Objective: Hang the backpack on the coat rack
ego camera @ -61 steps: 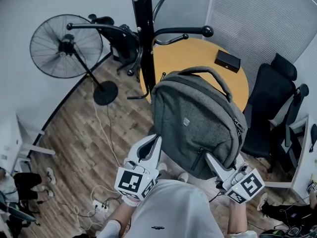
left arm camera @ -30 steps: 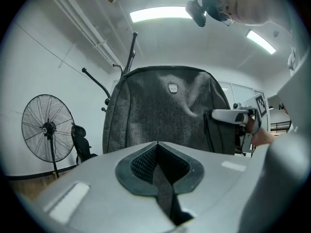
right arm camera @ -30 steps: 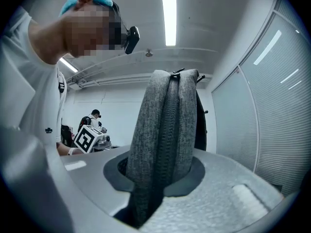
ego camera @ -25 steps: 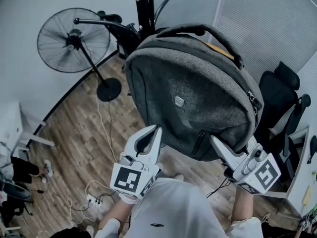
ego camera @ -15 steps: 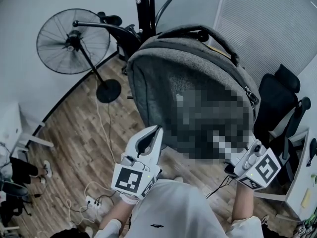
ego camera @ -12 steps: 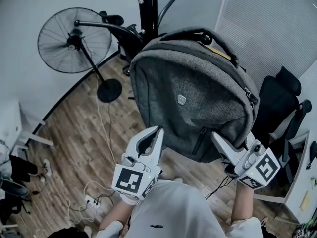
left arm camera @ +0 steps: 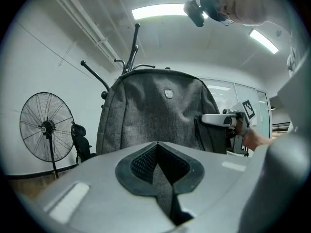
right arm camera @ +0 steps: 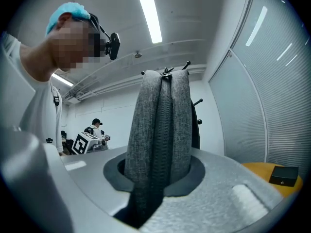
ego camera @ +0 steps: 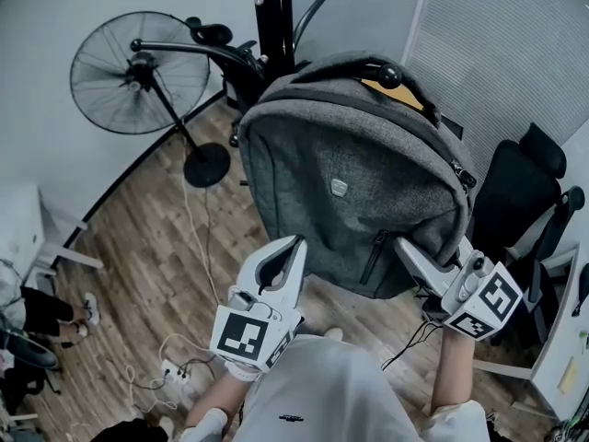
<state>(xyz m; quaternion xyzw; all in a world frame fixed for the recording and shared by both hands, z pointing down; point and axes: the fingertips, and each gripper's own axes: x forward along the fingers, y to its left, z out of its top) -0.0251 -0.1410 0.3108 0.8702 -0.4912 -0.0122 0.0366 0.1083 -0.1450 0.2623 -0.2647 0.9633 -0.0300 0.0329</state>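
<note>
Nearest us, the L tongs are closed together w/ a thin fold of grey cloth nipped btwn the pads, at the lower left edge of the backpack. The R tongs are clamped on the pack's lower right side, w/ the zip seam running up btwn the pads. Both point roughly level.

The backpack is upright btwn the two, front face toward us, well off the wood floor, its top up against the coat rack. The top handle sits round a ball-tipped arm of the rack. We can't tell whether that arm carries any weight. Just past the handle shows a sliver of yellow bench.

Down by our feet, cables lie on the floor. Further out are a pedestal fan at left and a black office chair at right.
</note>
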